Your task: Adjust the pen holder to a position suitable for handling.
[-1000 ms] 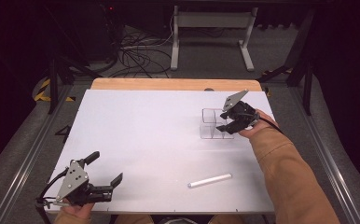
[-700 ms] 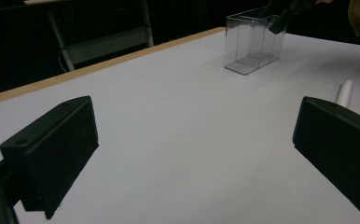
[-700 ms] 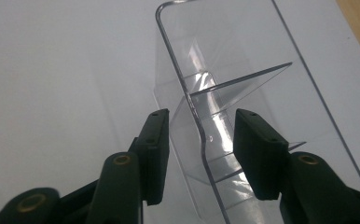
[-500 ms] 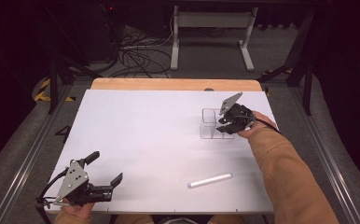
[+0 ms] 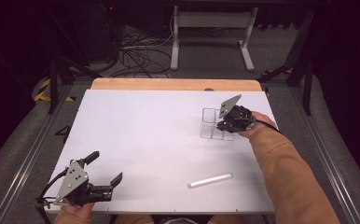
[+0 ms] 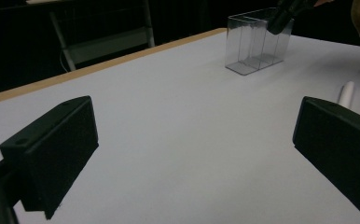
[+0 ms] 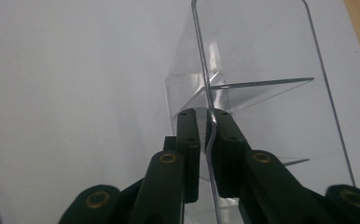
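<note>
A clear plastic box (image 5: 210,126) with inner dividers stands at the table's far right. My right gripper (image 5: 225,125) reaches down onto its near right side. In the right gripper view the jaws (image 7: 206,117) have just been closing and now pinch one thin wall of the clear box (image 7: 257,56) between the pads. My left gripper (image 5: 106,166) rests at the near left corner, its jaws (image 6: 197,154) open wide with bare table between them. From there the clear box (image 6: 255,42) and the right gripper (image 6: 280,21) show far off.
A white stick (image 5: 210,180) lies flat on the white tabletop (image 5: 145,130) near the front edge, right of centre; it also peeks past the left gripper's jaw as the white stick (image 6: 347,92). A wooden strip runs along the table's far edge.
The right gripper's jaws have drawn together on the box wall. Both hands, the box and the white stick stay where they were.
</note>
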Motion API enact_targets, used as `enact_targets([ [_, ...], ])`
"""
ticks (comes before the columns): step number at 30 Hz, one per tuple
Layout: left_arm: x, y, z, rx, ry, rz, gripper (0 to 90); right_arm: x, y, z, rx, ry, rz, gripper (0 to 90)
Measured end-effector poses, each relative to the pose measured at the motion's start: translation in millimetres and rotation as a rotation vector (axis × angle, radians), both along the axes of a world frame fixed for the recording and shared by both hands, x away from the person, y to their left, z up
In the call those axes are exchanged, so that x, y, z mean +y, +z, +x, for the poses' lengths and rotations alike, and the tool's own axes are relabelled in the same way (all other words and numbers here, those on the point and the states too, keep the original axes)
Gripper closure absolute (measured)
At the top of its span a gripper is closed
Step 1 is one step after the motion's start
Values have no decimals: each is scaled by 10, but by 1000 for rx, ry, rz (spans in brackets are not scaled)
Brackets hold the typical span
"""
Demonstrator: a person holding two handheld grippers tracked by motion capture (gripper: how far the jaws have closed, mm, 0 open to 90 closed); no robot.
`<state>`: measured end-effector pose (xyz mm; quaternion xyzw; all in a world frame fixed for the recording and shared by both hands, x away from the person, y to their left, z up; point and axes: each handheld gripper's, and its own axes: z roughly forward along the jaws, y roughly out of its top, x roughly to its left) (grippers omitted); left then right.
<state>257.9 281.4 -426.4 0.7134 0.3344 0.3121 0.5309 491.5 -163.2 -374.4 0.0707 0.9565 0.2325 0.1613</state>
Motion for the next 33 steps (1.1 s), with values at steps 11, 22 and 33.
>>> enact_targets([
  [11,0,-1,1,1,-2,-3,7,21,152,-79,14,35,65,882],
  [22,-5,-5,5,6,-7,-4,7,340,272,-287,7,141,79,879],
  [33,-2,-9,8,10,-10,-6,8,760,268,-471,46,218,56,876],
])
